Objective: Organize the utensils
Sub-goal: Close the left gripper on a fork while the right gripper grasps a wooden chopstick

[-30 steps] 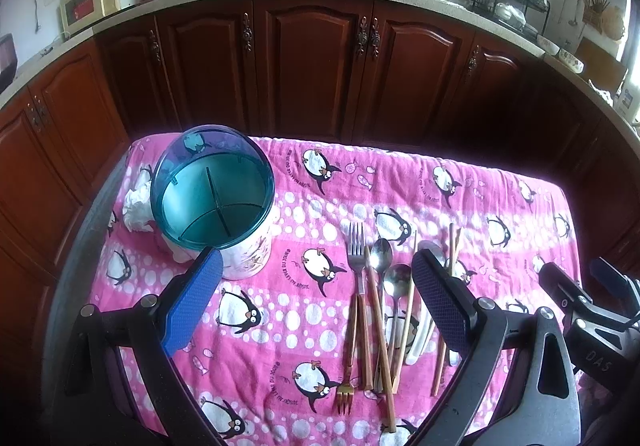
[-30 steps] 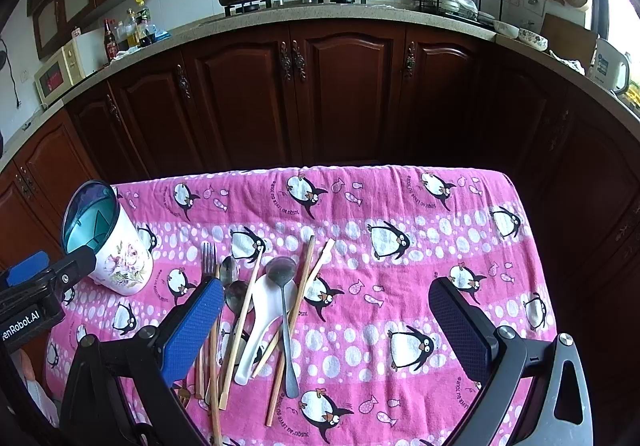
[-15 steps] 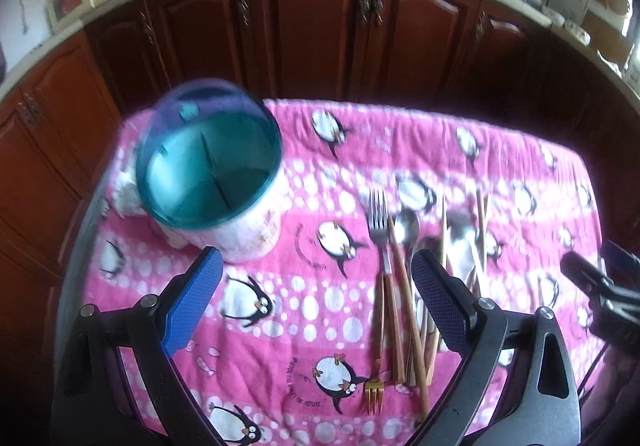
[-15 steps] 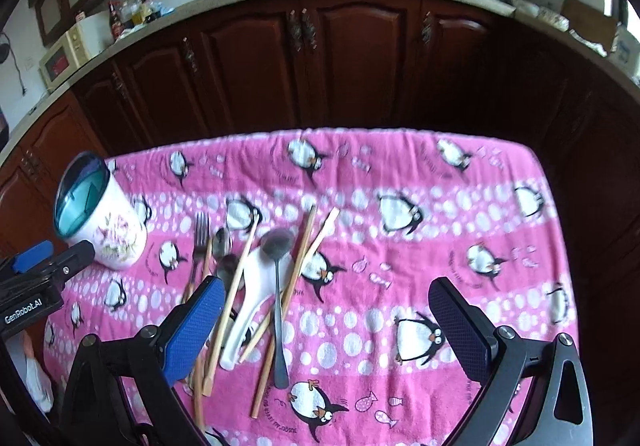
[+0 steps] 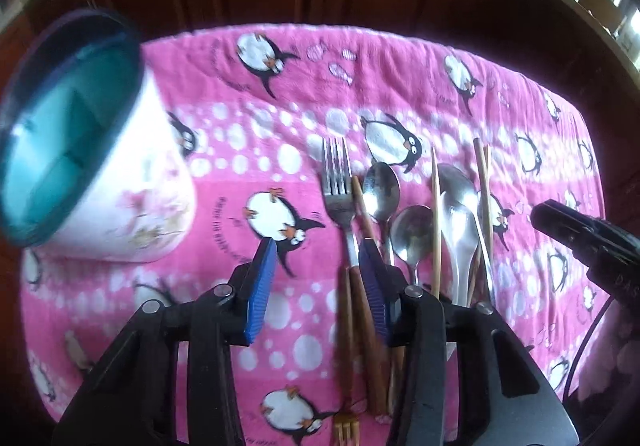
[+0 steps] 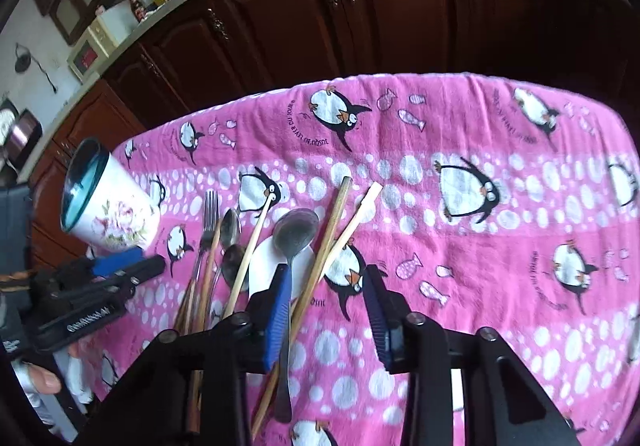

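Observation:
Forks, spoons and chopsticks lie in a row on the pink penguin cloth (image 5: 280, 125). A white flowered utensil holder (image 5: 132, 205) with a teal divided inside stands at the left. My left gripper (image 5: 318, 278) hovers low over the cloth with its jaws closing. The wood-handled fork (image 5: 338, 181) runs between its fingers close to the right pad (image 5: 374, 286), with no visible squeeze on it. My right gripper (image 6: 326, 298) is also closing, and two wooden chopsticks (image 6: 332, 226) lie between its fingers, untouched. The large metal spoon (image 6: 294, 234) passes under its left pad (image 6: 278, 310).
Dark wooden cabinets (image 6: 320, 25) curve behind the table's far edge. The right half of the cloth (image 6: 520, 246) holds no utensils. A white ceramic spoon (image 6: 262, 262) lies under the metal spoon. A hand (image 6: 44, 378) holds the left gripper's body (image 6: 92, 294) at the left.
Both grippers have come down closer to the utensils and tipped further downward. Their jaws have narrowed from wide open to about half that width.

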A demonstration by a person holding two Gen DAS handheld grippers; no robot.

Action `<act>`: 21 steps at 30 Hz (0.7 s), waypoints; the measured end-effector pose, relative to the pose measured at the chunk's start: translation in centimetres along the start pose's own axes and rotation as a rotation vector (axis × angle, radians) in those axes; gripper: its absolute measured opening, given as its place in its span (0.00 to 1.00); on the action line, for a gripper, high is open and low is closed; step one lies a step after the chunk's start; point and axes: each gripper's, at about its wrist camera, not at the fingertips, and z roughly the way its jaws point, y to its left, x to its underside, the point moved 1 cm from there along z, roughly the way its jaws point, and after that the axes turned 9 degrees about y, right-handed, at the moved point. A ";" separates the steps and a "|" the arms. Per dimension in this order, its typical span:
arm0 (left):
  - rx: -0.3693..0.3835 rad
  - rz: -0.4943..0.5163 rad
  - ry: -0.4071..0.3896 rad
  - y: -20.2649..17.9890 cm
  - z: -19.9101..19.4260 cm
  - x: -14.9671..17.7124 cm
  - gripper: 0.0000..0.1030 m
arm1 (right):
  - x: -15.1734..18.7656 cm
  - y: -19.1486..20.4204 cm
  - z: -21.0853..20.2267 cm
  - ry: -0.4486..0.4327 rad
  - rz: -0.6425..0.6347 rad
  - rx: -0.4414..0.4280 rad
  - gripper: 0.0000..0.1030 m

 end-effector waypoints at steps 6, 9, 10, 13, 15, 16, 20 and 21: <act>-0.003 -0.034 0.039 0.4 1.7 -1.8 0.41 | -1.7 -0.6 1.5 0.017 0.014 -0.041 0.27; -0.026 -0.050 0.048 0.7 2.5 -2.7 0.41 | -2.6 -0.3 2.6 0.032 0.015 -0.045 0.25; -0.037 -0.051 0.050 0.9 2.7 -3.0 0.41 | -3.1 -0.2 3.0 0.036 0.012 -0.042 0.25; -0.087 -0.048 0.044 0.6 3.0 -3.6 0.41 | -4.0 -0.1 4.1 0.051 0.019 -0.045 0.25; -0.107 -0.052 0.033 0.7 3.2 -3.9 0.41 | -4.6 -0.1 4.7 0.061 0.027 -0.056 0.25; -0.110 -0.057 0.029 0.7 3.3 -4.1 0.41 | -4.9 -0.1 5.0 0.066 0.028 -0.056 0.25; -0.109 -0.058 0.034 1.1 3.8 -5.1 0.41 | -5.5 -0.5 5.8 0.091 0.033 -0.074 0.25; -0.106 -0.055 0.031 1.1 3.8 -5.2 0.41 | -5.5 -0.6 6.0 0.095 0.033 -0.081 0.25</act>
